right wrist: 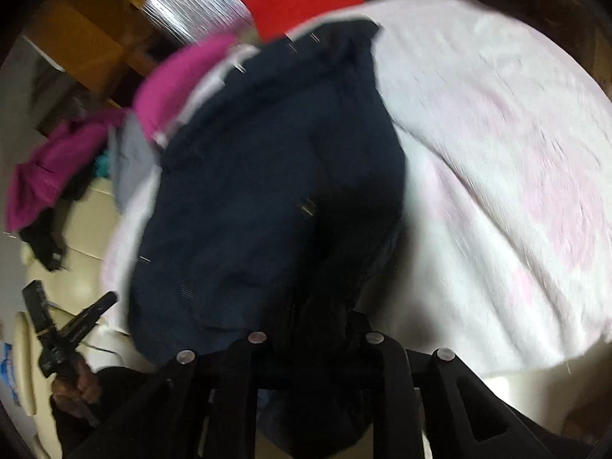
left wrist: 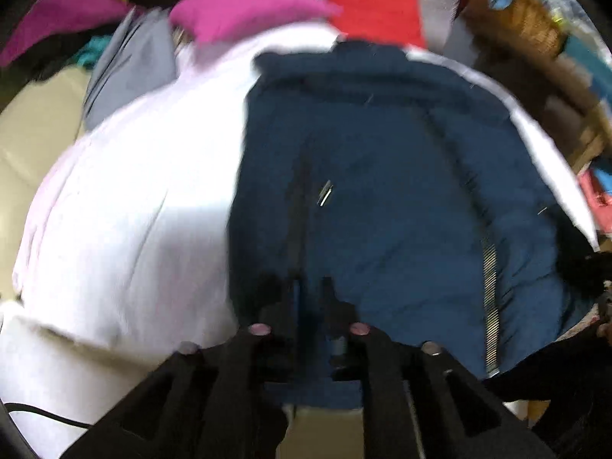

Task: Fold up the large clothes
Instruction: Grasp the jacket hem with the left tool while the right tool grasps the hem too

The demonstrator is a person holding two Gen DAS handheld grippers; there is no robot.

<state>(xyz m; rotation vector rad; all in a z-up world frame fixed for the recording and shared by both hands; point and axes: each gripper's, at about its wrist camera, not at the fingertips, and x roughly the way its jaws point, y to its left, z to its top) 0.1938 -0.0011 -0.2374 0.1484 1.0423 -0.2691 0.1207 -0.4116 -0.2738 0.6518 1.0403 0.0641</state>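
Left wrist view showed the blue jacket [left wrist: 382, 199] spread on the white blanket [left wrist: 126, 206], its long axis running away from the left tongs [left wrist: 310, 298] toward the collar at the far end; the tongs were nearly closed and pinched the near hem beside the zipper. Right wrist view showed the same jacket [right wrist: 267, 176] stretching up and away from the right tongs [right wrist: 317, 329], which appeared pressed onto dark cloth at the near hem, though blur hid the pads, and the left tongs [right wrist: 69, 321] sat off to the left, so both hands seemed equally near that edge.
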